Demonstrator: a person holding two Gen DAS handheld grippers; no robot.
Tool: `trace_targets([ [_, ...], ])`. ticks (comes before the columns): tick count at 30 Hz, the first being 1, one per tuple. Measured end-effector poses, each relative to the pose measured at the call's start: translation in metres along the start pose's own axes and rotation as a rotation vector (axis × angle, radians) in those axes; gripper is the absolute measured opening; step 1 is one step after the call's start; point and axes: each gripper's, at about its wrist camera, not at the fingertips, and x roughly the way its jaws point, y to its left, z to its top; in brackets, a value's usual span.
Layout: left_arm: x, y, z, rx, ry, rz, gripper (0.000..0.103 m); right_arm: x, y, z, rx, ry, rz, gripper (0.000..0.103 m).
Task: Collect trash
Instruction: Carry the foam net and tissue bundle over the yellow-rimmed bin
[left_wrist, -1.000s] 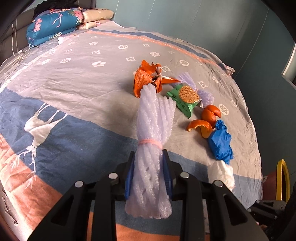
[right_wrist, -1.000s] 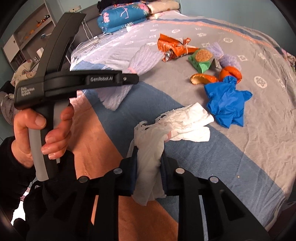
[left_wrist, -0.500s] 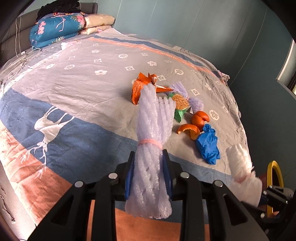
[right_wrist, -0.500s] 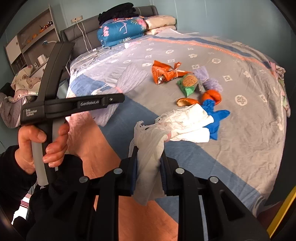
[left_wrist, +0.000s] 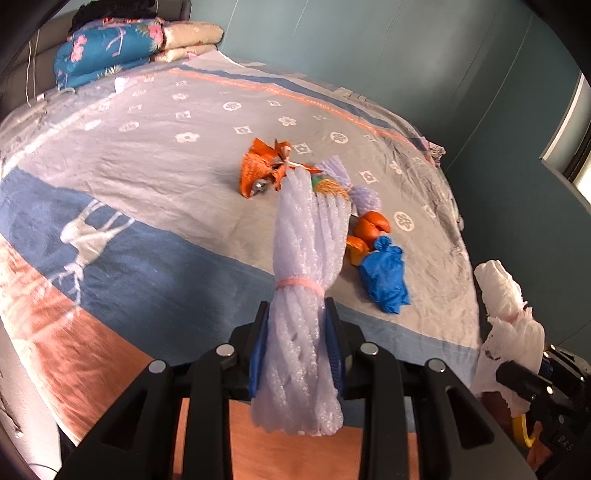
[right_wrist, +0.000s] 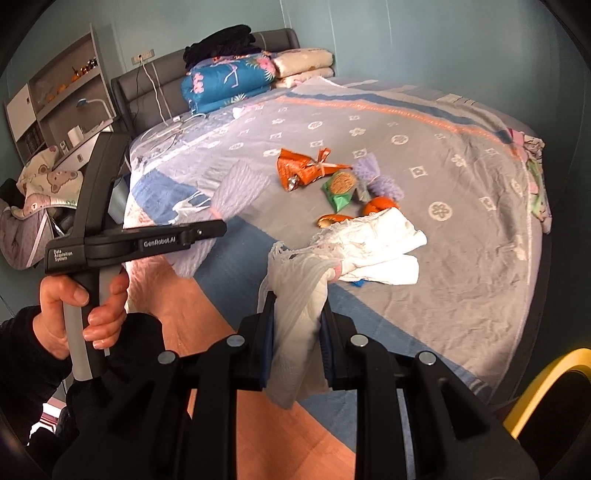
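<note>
Left hand-held gripper (left_wrist: 297, 350) clamped on a pale lilac foam-net bundle bound by a pink band (left_wrist: 308, 266), held above the bed (left_wrist: 166, 155). Right hand-held gripper (right_wrist: 297, 341) clamped on crumpled white tissue paper (right_wrist: 354, 243), also raised. On the patterned bedspread lie an orange foil wrapper (left_wrist: 258, 170), orange peel (left_wrist: 371, 223) and a crumpled blue glove (left_wrist: 384, 277), close together.
</note>
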Motion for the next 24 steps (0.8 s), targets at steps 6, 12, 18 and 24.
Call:
trace_targets([
  [6, -0.005, -0.017, -0.004, 0.022, 0.004, -0.011, 0.027, -0.025, -0.01, 0.001, 0.019, -0.033, -0.02, 0.021],
  [12, -0.016, -0.041, -0.006, 0.057, 0.001, -0.041, 0.027, -0.049, -0.03, -0.001, 0.061, -0.061, -0.047, 0.021],
  [18, -0.028, -0.071, -0.009, 0.103, -0.01, -0.076, 0.027, -0.078, -0.046, -0.006, 0.102, -0.102, -0.071, 0.021],
  [24, -0.041, -0.099, -0.011, 0.138, -0.019, -0.11, 0.027, -0.099, -0.061, -0.01, 0.128, -0.131, -0.093, 0.021],
])
